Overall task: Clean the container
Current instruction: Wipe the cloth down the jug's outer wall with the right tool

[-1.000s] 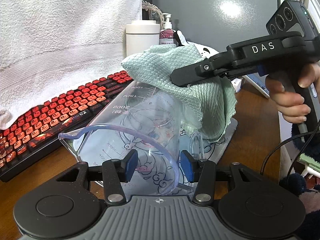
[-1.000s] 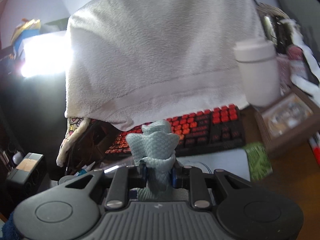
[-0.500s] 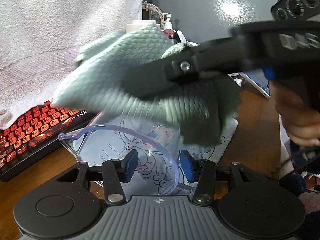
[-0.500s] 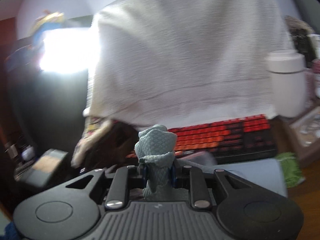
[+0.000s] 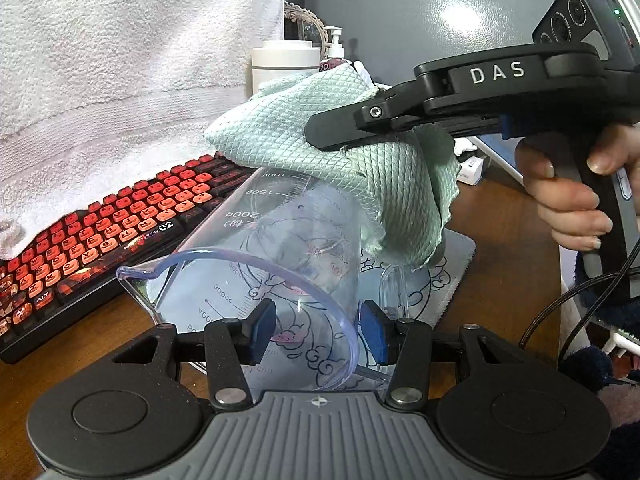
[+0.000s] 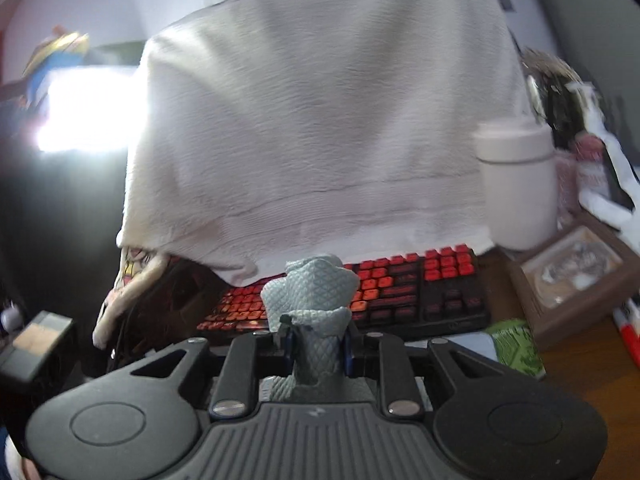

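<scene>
Left wrist view
Measuring jug (image 5: 276, 264): clear plastic, lying tilted with its open rim and pour spout toward the camera and its base raised away; printed scale marks read 1000, 1500, 2000, plus 300cc and 400; cartoon line drawings show through the wall.
Jug place: over a printed mat (image 5: 452, 272) on the brown wooden desk (image 5: 496, 248), toward the desk's near edge, in front of the keyboard (image 5: 120, 224).
Left gripper (image 5: 318, 330): its 2 blue pads sit either side of the jug's rim wall, clamped on it.
Right gripper (image 5: 352, 130): black, marked DAS, held in a hand (image 5: 576, 192); it comes in from the right with a pale green waffle-weave cloth (image 5: 340, 152) pinched in it.
Cloth: draped on the jug's raised base and upper side, touching it.
Background: white towel (image 5: 120, 60) hanging over the red-and-black keyboard; white canister (image 5: 284, 64) and pump bottle (image 5: 334, 46) near the desk's back edge.

Right wrist view
Right gripper (image 6: 318, 344): pads drawn together, gripping a bunched fold of the cloth (image 6: 312, 292) that stands up between them.
Jug: out of sight here.
Beyond: towel (image 6: 320, 120), keyboard (image 6: 400, 292), canister (image 6: 516, 184), a brown framed box (image 6: 576, 276) at the right; the picture is slightly blurred.
</scene>
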